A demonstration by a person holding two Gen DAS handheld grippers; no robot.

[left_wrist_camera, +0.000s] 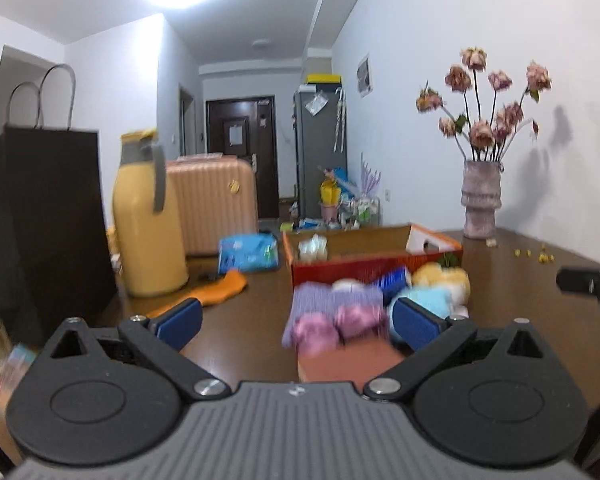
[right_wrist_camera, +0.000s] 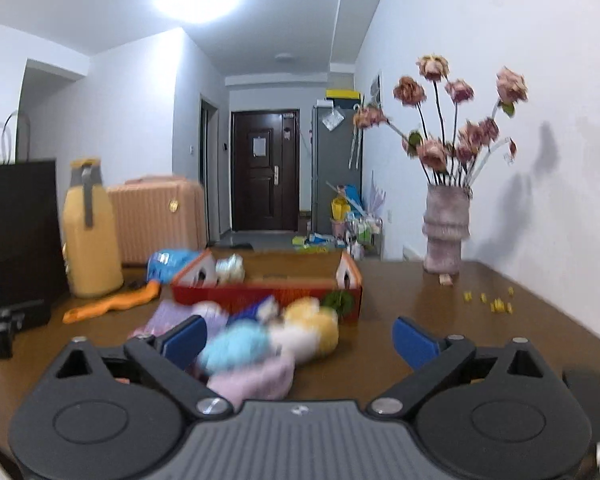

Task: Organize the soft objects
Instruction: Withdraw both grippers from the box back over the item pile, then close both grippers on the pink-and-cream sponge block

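motion blur smears the heap of soft toys (right_wrist_camera: 260, 340) near the middle of the brown wooden bench (left_wrist_camera: 520, 320), so single shapes are hard to tell: a fuzzy light-blue ball (right_wrist_camera: 236, 346), a yellow plush (right_wrist_camera: 316, 324), a pale pink lump cut off by the right claw's body, and in the left view a ribbed lilac cloth (left_wrist_camera: 332, 300) with two pink pompoms (left_wrist_camera: 336, 324). just behind the heap stands a shallow red cardboard box (left_wrist_camera: 364, 266), open-topped, with something pale in its far left corner that cannot be made out. the left claw (left_wrist_camera: 298, 322) is spread wide and pinches nothing, the lilac cloth lying ahead between its blue pads (left_wrist_camera: 178, 320). the right claw (right_wrist_camera: 300, 340) is likewise spread wide and empty. a limp orange glove-like piece (right_wrist_camera: 112, 304) lies toward the bench's left edge beside a smooth yellow flask (left_wrist_camera: 148, 220) and a black paper bag (left_wrist_camera: 40, 220). a ridged pinkish vase (right_wrist_camera: 446, 232) of dried roses stands at the far right edge by the white wall.
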